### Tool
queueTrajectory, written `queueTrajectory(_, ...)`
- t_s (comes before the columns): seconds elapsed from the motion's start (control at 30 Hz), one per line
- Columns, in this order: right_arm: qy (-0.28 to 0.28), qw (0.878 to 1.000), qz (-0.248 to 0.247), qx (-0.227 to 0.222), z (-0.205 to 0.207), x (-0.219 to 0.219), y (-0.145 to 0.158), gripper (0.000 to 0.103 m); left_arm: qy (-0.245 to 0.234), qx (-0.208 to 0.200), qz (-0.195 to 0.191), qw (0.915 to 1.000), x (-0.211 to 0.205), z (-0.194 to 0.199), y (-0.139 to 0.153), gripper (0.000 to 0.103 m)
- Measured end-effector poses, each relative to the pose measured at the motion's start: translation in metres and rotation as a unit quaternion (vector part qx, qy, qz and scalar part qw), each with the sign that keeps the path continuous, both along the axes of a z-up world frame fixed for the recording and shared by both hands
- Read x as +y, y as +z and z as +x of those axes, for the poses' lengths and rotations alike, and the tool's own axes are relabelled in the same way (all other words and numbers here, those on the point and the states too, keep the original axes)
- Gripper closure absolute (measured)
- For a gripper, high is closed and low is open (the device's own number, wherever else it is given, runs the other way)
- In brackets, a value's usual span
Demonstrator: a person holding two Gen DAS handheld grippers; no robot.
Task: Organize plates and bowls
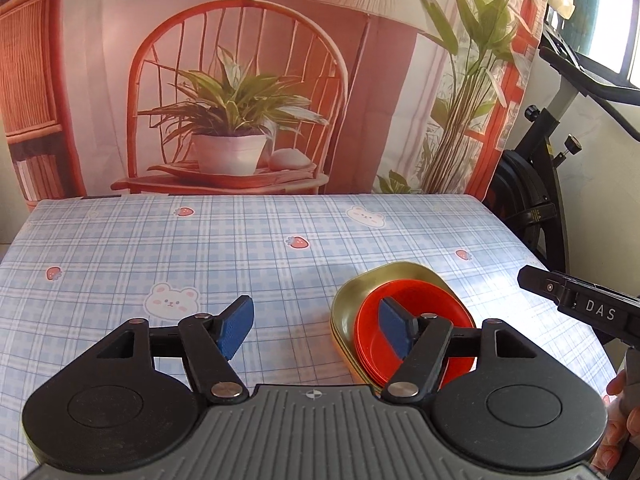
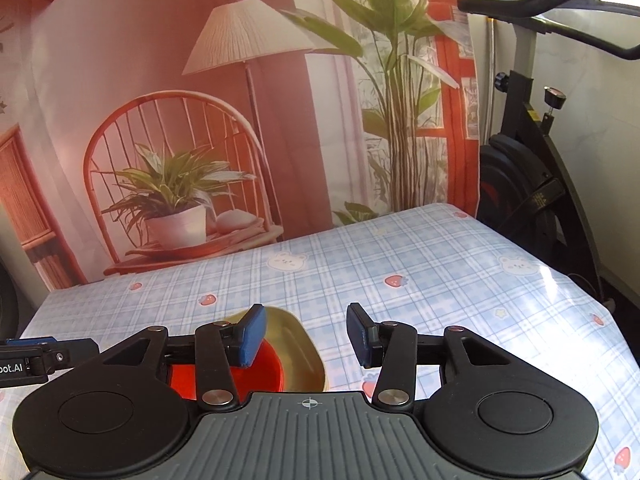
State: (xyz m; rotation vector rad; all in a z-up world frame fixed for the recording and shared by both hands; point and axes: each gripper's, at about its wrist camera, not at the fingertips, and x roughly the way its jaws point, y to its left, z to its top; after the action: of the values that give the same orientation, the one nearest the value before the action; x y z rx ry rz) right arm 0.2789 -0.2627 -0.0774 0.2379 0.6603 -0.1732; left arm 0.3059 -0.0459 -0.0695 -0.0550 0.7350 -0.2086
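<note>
A stack of red bowls sits inside a stack of gold plates on the blue checked tablecloth. My left gripper hovers above the cloth just left of the stack, open, nothing between its blue pads; its right pad overlaps the red bowls in the picture. In the right wrist view the red bowls and gold plates lie below, partly hidden by the gripper body. My right gripper is open and empty over the plates' right edge.
The right gripper's black body and a hand show at the right edge of the left view. An exercise bike stands past the table's right side. A printed backdrop hangs behind the table.
</note>
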Motion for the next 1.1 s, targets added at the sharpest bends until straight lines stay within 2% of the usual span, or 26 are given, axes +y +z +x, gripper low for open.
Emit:
queueTrajectory(0.13, 0.012, 1.0, -0.015, -0.011, -0.009, 0.011, 0.022, 0.056, 0.017, -0.023, -0.008, 0.9996, 0.01, -0.018, 0.019, 0.029)
queueTrajectory(0.2, 0.015, 0.999, -0.022, -0.02, -0.016, 0.017, 0.033, 0.042, 0.025, -0.031, -0.009, 0.9992, 0.015, -0.027, 0.028, 0.027)
queueTrajectory(0.27, 0.022, 0.999, -0.024, -0.031, -0.025, 0.025, 0.045, 0.04, 0.031, -0.041, -0.005, 0.9987, 0.02, -0.038, 0.038, 0.026)
queueTrajectory(0.33, 0.029, 0.999, -0.025, -0.038, -0.033, 0.032, 0.055, 0.031, 0.039, -0.053, 0.002, 0.9979, 0.025, -0.051, 0.048, 0.025)
queueTrajectory(0.43, 0.045, 0.998, -0.025, -0.048, -0.047, 0.043, 0.07, 0.018, 0.057, -0.077, 0.009, 0.9953, 0.035, -0.075, 0.064, 0.023)
queueTrajectory(0.5, 0.049, 0.997, -0.028, -0.054, -0.059, 0.051, 0.078, 0.006, 0.066, -0.091, 0.015, 0.9936, 0.041, -0.09, 0.072, 0.022)
queueTrajectory(0.7, 0.047, 0.996, -0.031, -0.062, -0.095, 0.066, 0.101, 0.0, 0.089, -0.131, 0.061, 0.9855, 0.051, -0.138, 0.096, 0.021)
queueTrajectory(0.87, 0.052, 0.995, -0.026, -0.075, -0.122, 0.075, 0.118, 0.0, 0.101, -0.134, 0.056, 0.9843, 0.064, -0.171, 0.111, 0.021)
queueTrajectory(1.1, 0.064, 0.993, -0.041, -0.092, -0.161, 0.091, 0.143, 0.0, 0.09, -0.144, 0.068, 0.9832, 0.065, -0.21, 0.129, 0.021)
